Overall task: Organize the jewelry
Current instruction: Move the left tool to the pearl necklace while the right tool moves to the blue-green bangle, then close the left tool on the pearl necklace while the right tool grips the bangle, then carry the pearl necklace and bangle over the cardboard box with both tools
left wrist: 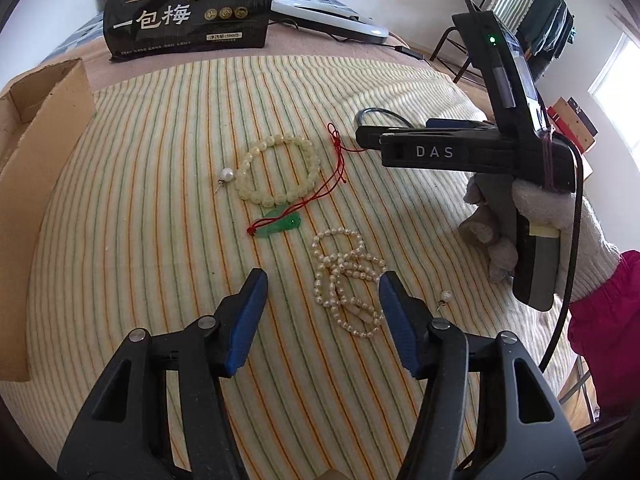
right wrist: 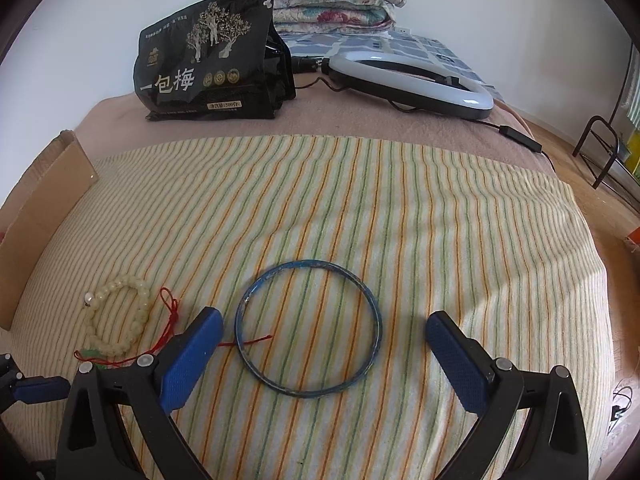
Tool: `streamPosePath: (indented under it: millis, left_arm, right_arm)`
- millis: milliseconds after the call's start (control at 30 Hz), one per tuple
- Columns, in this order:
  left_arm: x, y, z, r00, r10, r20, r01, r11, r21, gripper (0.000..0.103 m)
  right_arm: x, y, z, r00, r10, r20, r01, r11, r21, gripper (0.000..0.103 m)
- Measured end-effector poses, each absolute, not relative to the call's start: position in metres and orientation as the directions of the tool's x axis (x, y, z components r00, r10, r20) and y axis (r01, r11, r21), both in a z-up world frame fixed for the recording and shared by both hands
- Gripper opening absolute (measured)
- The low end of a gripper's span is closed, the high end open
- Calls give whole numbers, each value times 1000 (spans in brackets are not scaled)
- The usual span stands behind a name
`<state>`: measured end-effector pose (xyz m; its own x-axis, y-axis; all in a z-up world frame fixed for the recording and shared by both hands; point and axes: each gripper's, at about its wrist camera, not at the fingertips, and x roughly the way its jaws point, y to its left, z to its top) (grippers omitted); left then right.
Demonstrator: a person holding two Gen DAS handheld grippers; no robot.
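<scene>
Blue-padded left gripper (left wrist: 322, 308) hangs open and empty over the pearl strand (left wrist: 346, 280) on the striped cloth (left wrist: 160, 160). Right gripper (right wrist: 324, 344), wide and empty, frames the blue bangle (right wrist: 308, 328). Picking up seems next: each must drop and close.

Pale bead bracelet (left wrist: 280, 172): lying flat on the striped cloth as an open ring of creamy, carved-looking beads.
Pearl drop (left wrist: 227, 174): resting just beside the bracelet's left edge, with a short metal pin showing.
Green pendant (left wrist: 282, 227): lying flat below the bracelet, its red cord (left wrist: 338, 164) trailing up along the bracelet's right side.
Pearl strand (left wrist: 346, 280): lying bunched in several loops.
Second pearl drop (left wrist: 445, 298): lying apart, right of the strand.
Blue bangle (right wrist: 308, 328): lying flat, thin, scuffed.
</scene>
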<state>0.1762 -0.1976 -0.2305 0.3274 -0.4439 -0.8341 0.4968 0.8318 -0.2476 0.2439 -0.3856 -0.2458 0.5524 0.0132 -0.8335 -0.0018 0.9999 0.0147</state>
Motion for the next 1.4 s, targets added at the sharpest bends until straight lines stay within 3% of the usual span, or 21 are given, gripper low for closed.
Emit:
streamPosePath:
  millis: [167,367,433,500,667,1400]
  left_arm:
    - [177,-211,-236,348,-432,-832,512,831,-217,55]
    - [177,-215,-240,376,-418,-827,520,834,-185,27]
    - [177,-215,-241,373,-425,-825,522,831,-192,15]
    - [177,-216,-240,368,-431,-824,524,828,-199,10]
    - [173,-215,-236,366,-429,-826,526,827,-197,6]
    - [152,-164,-175,456,-467,-758,485,844,-228,5]
  right_arm:
    - [245,-386,-248,538,12,-843,-5,1000,10,98]
    - [243,-384,-245,535,22,-845,-26,1000,10,74]
    - [242,-384,-244,532,25,-846,-31,999,10,74]
    - [241,-385,-243,534,33,-845,-31,999,19,74]
    - [236,-389,-237,547,38,-836,-17,999,35,74]
    - [181,-394,-164,636,62,-769,0,997,81,74]
